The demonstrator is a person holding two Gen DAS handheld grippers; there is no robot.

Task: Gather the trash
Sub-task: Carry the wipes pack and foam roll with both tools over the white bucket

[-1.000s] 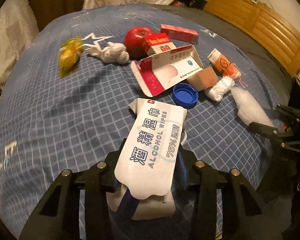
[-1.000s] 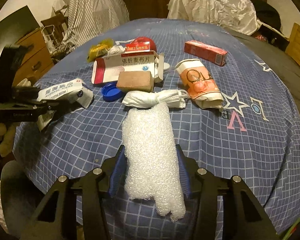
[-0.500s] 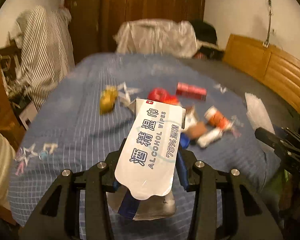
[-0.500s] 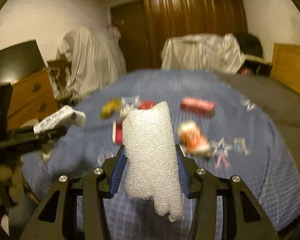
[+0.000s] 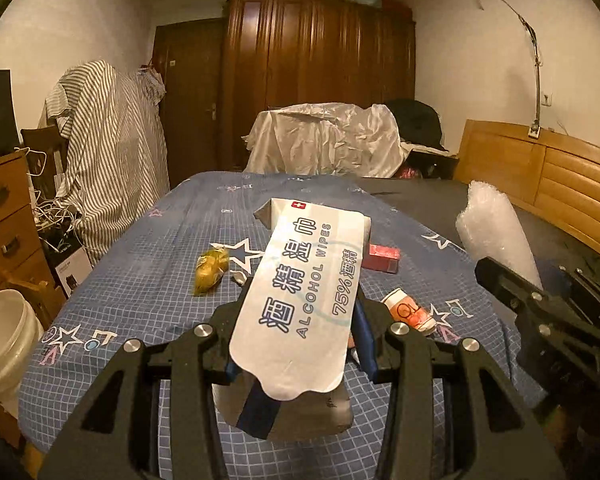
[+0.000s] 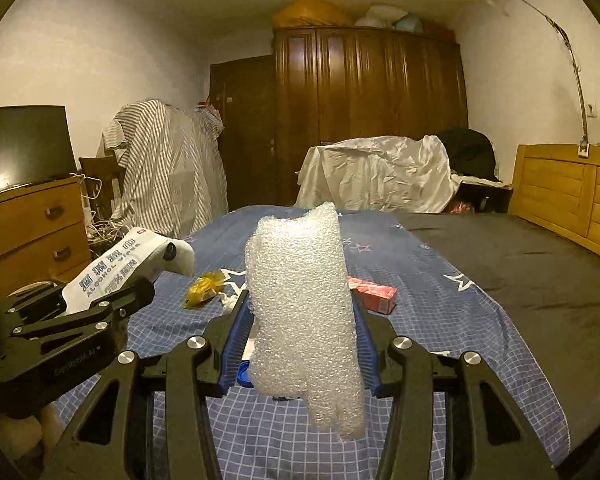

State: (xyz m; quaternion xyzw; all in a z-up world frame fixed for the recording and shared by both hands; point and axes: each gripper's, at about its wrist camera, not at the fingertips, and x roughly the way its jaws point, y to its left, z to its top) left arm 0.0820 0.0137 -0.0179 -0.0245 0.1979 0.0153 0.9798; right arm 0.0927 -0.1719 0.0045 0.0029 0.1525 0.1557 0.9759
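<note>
Your left gripper [image 5: 296, 336] clamped on the alcohol wipes pack [image 5: 308, 296], held above the bed [image 5: 140, 280], your right gripper [image 6: 300, 340] clamped on the bubble wrap [image 6: 300, 300], yellow wrapper [image 6: 204, 288] and red box [image 6: 374, 292] mid-bed, paper cup [image 5: 408, 312] nearer your edge.

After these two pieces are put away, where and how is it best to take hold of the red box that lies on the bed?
Probably grip the red box across its narrow width, near the middle of its length, coming from above. It lies flat on the blue bedcover with its long sides free, and nothing touches it, so a hand-held gripper can likely close on those two long sides without pushing other trash.
</note>
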